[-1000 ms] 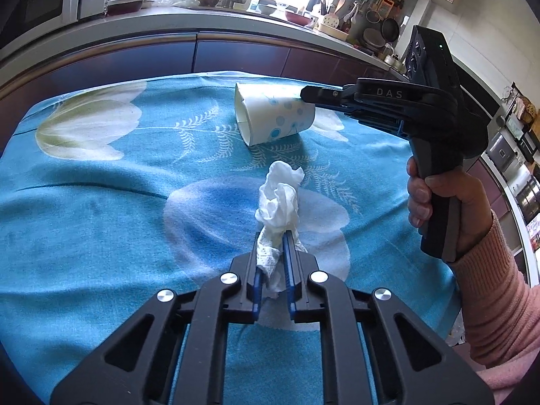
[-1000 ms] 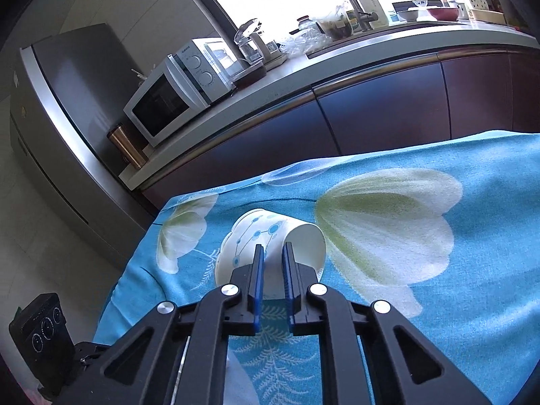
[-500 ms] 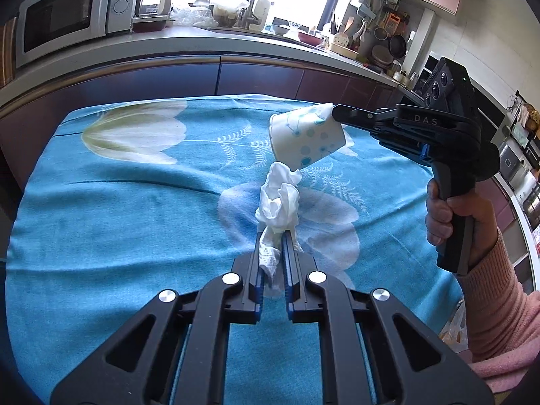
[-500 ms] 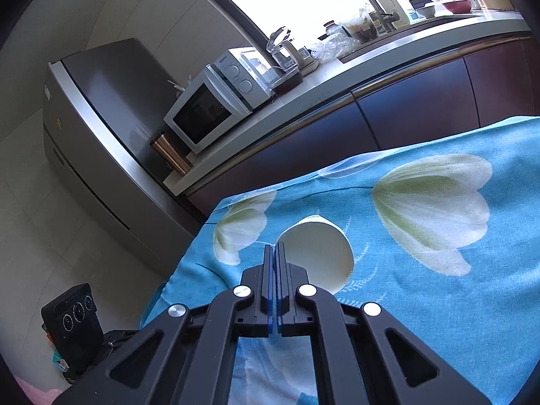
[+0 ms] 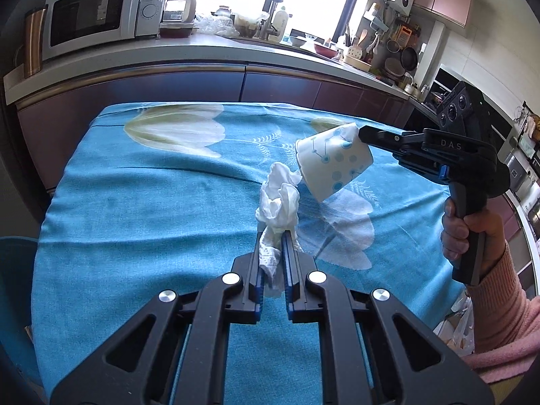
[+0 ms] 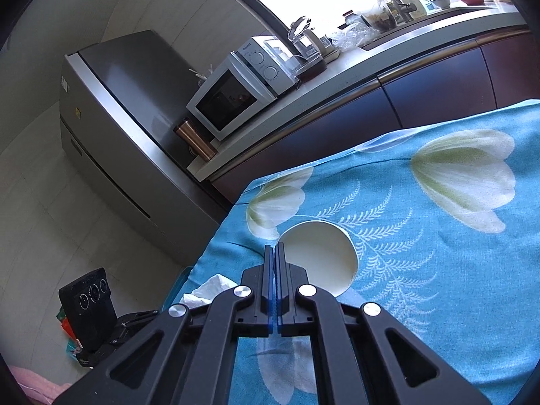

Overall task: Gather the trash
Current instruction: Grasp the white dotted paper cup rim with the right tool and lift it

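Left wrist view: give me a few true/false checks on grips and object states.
1. The left gripper is shut on the crumpled tissue. True.
2. The paper cup stands upright on the tablecloth. False: it is tilted and lifted off the cloth.
3. The right gripper pinches the paper cup at its rim. True.
4. The tissue is already stuffed inside the cup. False: it sits beside the cup, outside it.
5. The microwave sits on the blue tablecloth. False: it is on the counter behind the table.

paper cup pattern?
White paper cup with blue dots joined by thin lines; clearest in the left wrist view.
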`<act>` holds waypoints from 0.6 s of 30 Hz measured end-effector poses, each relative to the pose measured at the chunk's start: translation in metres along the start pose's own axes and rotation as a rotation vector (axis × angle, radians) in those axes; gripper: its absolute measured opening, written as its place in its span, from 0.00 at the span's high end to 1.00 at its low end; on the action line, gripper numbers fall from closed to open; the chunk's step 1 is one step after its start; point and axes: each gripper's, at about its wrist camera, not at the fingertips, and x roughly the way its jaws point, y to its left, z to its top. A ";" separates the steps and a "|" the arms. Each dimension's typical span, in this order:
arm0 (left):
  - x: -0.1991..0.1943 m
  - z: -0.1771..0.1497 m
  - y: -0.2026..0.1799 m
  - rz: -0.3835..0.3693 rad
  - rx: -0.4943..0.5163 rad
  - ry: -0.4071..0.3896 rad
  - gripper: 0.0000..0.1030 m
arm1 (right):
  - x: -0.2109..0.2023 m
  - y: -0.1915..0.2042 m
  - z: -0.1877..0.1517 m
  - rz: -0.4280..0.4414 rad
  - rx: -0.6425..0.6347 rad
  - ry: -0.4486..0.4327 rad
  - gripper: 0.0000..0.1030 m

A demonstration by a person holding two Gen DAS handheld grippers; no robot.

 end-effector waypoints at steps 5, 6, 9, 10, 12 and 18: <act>-0.003 -0.002 0.002 -0.006 -0.007 -0.005 0.90 | -0.002 -0.003 -0.010 -0.001 0.022 0.007 0.99; -0.003 -0.002 0.002 -0.010 -0.006 -0.007 0.90 | -0.004 -0.003 -0.011 -0.011 0.022 0.003 0.99; -0.003 -0.003 0.001 -0.017 -0.003 -0.007 0.90 | -0.011 -0.006 -0.012 -0.070 0.020 -0.014 0.95; -0.002 -0.004 0.000 -0.018 -0.001 -0.007 0.90 | -0.013 -0.009 -0.014 -0.090 0.025 -0.017 0.95; -0.001 -0.004 -0.001 -0.023 0.002 -0.005 0.90 | -0.014 -0.014 -0.017 -0.128 0.030 -0.015 0.85; 0.000 -0.005 -0.003 -0.028 0.006 -0.001 0.90 | -0.016 -0.031 -0.027 -0.187 0.071 -0.009 0.56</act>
